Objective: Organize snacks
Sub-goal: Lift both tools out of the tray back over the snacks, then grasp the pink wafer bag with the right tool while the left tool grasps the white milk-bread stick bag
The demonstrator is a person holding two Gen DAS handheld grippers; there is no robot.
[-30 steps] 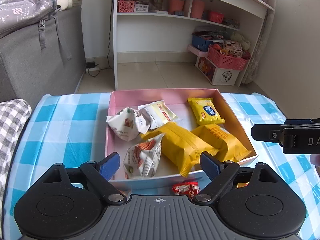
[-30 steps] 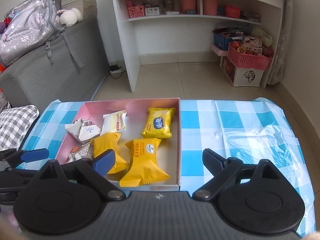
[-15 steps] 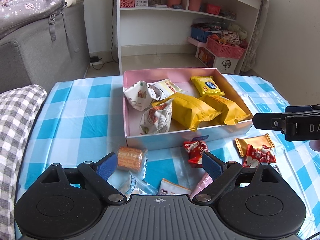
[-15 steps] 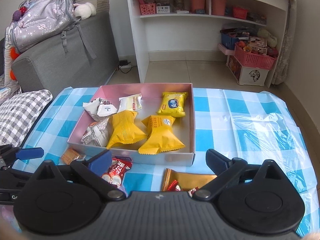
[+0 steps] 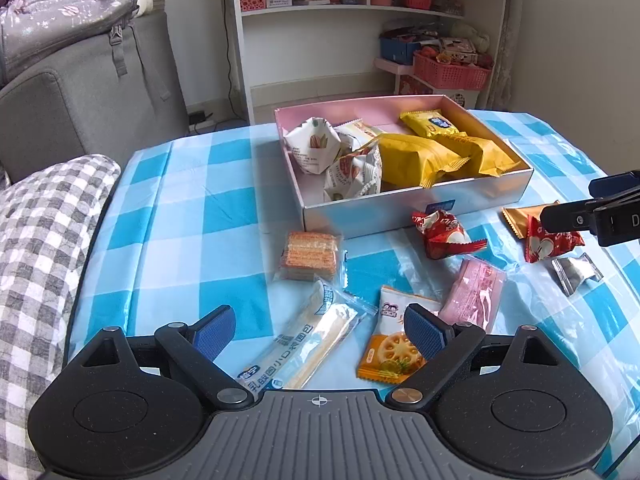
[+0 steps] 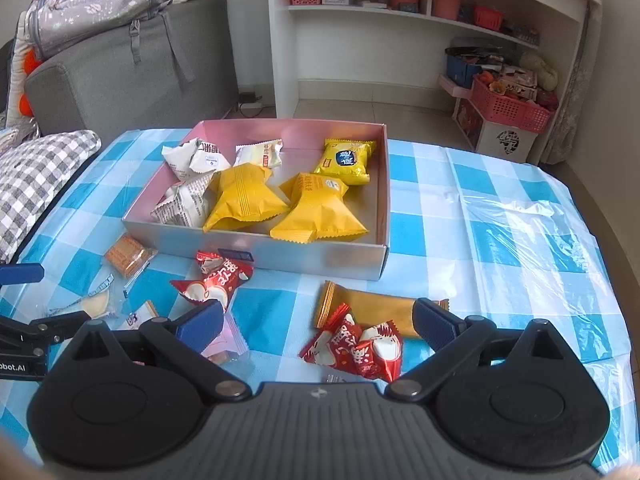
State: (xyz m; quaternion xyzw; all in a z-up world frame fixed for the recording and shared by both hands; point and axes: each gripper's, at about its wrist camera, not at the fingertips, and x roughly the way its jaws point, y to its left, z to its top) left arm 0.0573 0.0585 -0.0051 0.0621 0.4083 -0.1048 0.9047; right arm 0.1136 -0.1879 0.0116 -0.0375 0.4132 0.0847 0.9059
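A pink box (image 5: 416, 208) (image 6: 280, 254) on the blue checked table holds several yellow and white snack packets. Loose snacks lie in front of it. My left gripper (image 5: 319, 330) is open above a long clear bread packet (image 5: 308, 344) and an orange packet (image 5: 394, 348), with nothing between its pads. A cracker pack (image 5: 310, 256), a pink packet (image 5: 476, 288) and a red packet (image 5: 442, 234) lie beyond. My right gripper (image 6: 318, 325) is open over red packets (image 6: 356, 346) and a gold bar (image 6: 380, 306), gripping nothing.
A grey checked cushion (image 5: 44, 240) borders the table's left edge. Behind it stands a grey sofa (image 6: 132, 64) with a backpack. A white shelf unit (image 6: 400, 40) and a pink basket (image 6: 508, 104) are on the floor beyond. Clear plastic sheet (image 6: 532, 220) covers the table's right side.
Both grippers have drawn back from the box toward the table's near side, so the loose snacks in front of it have come into view. Both pairs of jaws stay wide.
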